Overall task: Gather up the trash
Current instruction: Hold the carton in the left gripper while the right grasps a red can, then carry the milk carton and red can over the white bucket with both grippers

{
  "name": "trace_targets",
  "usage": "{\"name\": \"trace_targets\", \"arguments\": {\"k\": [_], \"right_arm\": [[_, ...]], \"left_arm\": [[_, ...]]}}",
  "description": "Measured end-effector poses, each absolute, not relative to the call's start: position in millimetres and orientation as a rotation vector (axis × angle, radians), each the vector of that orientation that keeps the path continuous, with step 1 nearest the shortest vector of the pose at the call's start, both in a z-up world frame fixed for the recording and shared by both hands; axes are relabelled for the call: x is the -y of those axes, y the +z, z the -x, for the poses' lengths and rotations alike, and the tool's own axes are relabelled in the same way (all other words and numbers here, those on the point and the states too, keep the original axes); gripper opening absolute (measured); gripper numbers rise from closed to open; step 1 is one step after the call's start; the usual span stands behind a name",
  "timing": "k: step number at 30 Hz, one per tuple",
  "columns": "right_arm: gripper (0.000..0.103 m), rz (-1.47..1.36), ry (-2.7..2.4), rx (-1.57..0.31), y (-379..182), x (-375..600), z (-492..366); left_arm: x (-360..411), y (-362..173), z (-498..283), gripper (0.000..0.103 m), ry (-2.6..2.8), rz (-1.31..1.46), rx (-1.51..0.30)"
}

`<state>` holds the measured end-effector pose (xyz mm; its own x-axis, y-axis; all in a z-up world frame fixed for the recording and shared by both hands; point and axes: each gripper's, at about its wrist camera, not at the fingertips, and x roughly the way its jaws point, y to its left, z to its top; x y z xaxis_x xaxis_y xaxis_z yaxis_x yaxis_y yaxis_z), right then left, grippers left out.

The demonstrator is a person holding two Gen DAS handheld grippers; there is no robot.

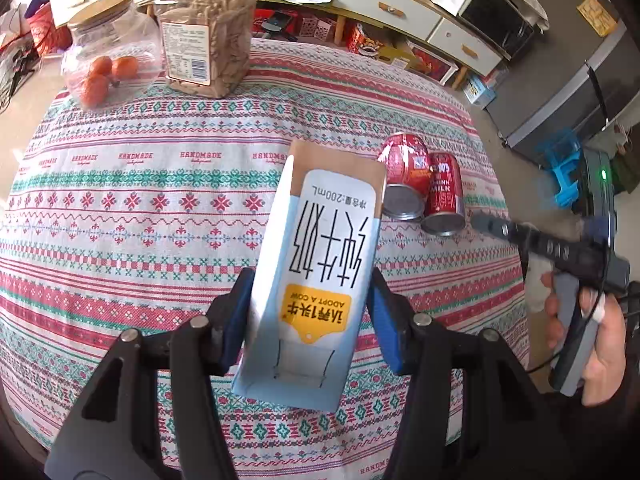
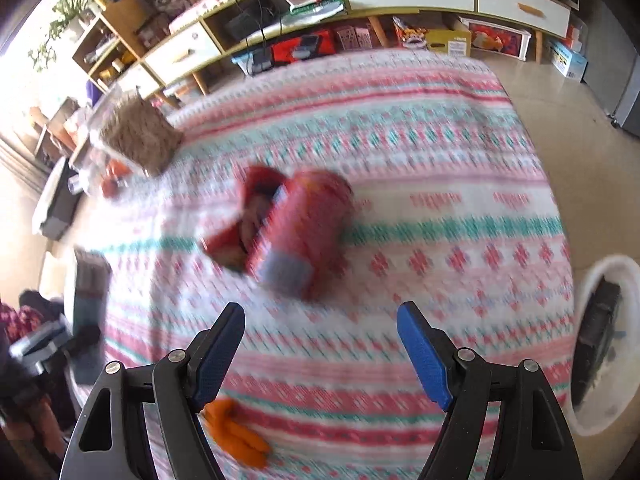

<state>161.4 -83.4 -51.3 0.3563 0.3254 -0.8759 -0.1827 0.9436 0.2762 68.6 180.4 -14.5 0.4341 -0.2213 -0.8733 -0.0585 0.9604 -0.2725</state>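
Observation:
My left gripper (image 1: 310, 304) is shut on a blue and white milk carton (image 1: 316, 264) and holds it above the patterned tablecloth (image 1: 140, 208). Two red drink cans (image 1: 424, 188) lie side by side on the cloth to the right of the carton. They also show in the blurred right wrist view (image 2: 288, 228), just ahead of my right gripper (image 2: 320, 340), which is open and empty above the cloth. My right gripper and the hand that holds it also show in the left wrist view (image 1: 480, 222), with its fingertips close to the cans.
A glass jar with oranges (image 1: 108, 52) and a plastic jar of snacks (image 1: 208, 28) stand at the far left of the table. Orange peel (image 2: 236, 436) lies near my right gripper. A white bin (image 2: 604, 340) stands off the table's right edge. Cabinets line the back.

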Motion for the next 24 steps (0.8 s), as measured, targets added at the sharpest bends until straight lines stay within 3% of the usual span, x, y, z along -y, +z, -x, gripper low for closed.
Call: {"name": "trace_targets", "arguments": {"k": [3,5,8,18,24], "right_arm": [[0.074,-0.18,0.309,-1.17,-52.2,78.6,-181.9],[0.061,-0.217,0.32,-1.196,-57.5,77.1,-191.1],[0.055,-0.256,0.324,-1.236,-68.5,74.5,-198.8],[0.054,-0.268,0.369,-1.288,-82.7,66.9,-198.2],[0.053,0.005,0.33,-1.323,-70.7,59.4,-169.5]], "left_arm": [[-183.1,-15.2,-70.0,0.057,-0.105,0.3,-1.125],[-184.3,-14.3,-70.5,0.057,-0.109,0.306,-1.123],[-186.3,-12.9,-70.8,0.057,-0.114,0.309,-1.118],[-178.8,-14.2,-74.6,0.057,-0.118,0.294,-1.128],[-172.7,-17.5,-76.2,0.057,-0.122,0.29,-1.141]]}}
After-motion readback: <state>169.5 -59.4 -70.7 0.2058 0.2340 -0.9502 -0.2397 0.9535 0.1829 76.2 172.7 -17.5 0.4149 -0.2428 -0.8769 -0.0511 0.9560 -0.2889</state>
